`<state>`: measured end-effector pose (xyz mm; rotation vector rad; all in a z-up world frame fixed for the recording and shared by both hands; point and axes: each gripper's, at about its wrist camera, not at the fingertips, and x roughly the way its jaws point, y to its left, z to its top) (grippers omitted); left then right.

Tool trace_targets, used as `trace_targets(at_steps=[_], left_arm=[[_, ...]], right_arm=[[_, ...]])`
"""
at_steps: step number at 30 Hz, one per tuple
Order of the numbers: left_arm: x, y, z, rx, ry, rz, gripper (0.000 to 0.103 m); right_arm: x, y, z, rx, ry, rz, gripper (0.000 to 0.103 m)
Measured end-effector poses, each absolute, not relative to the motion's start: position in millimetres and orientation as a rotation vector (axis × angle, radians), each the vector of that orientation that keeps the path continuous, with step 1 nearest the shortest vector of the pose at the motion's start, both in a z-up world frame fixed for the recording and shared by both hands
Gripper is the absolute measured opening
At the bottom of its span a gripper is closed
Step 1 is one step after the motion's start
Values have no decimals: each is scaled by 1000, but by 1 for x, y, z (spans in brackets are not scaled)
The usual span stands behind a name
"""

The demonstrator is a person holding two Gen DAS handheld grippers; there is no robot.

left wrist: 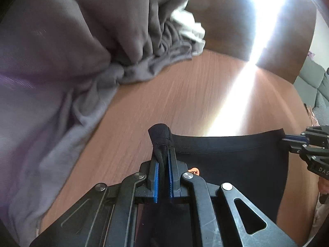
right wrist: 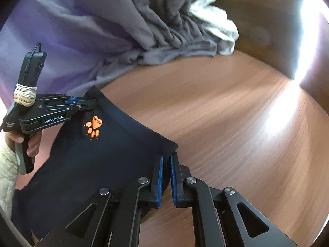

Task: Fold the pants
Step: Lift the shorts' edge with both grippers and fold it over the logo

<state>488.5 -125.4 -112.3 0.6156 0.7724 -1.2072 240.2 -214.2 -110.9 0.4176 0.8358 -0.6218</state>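
Black pants [left wrist: 232,160] with an orange paw-print logo [right wrist: 94,126] hang stretched between my two grippers above the brown wooden table [left wrist: 185,94]. My left gripper [left wrist: 163,160] is shut on one bunched corner of the black fabric. It also shows in the right wrist view [right wrist: 90,104], pinching the far corner. My right gripper [right wrist: 167,160] is shut on the other corner of the pants [right wrist: 107,160]; it shows at the right edge of the left wrist view [left wrist: 287,139].
A heap of grey clothes [right wrist: 144,26] with a white garment [right wrist: 216,24] lies at the back of the table [right wrist: 236,123]. A grey sofa [left wrist: 314,82] stands beyond the table's right edge. Bright glare crosses the tabletop.
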Motion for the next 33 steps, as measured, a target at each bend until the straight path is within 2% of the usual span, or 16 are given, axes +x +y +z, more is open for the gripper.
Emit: trace_targets(at_steps=[9, 17, 33], left_arm=[[468, -60, -60, 468, 620, -1070, 9], [452, 8, -37, 342, 557, -889, 9], [439, 99, -68, 218, 630, -547, 9]], right_arm=[[230, -172, -69, 302, 726, -549, 8], [229, -116, -39, 194, 651, -393, 8], [247, -28, -65, 126, 771, -59, 8]])
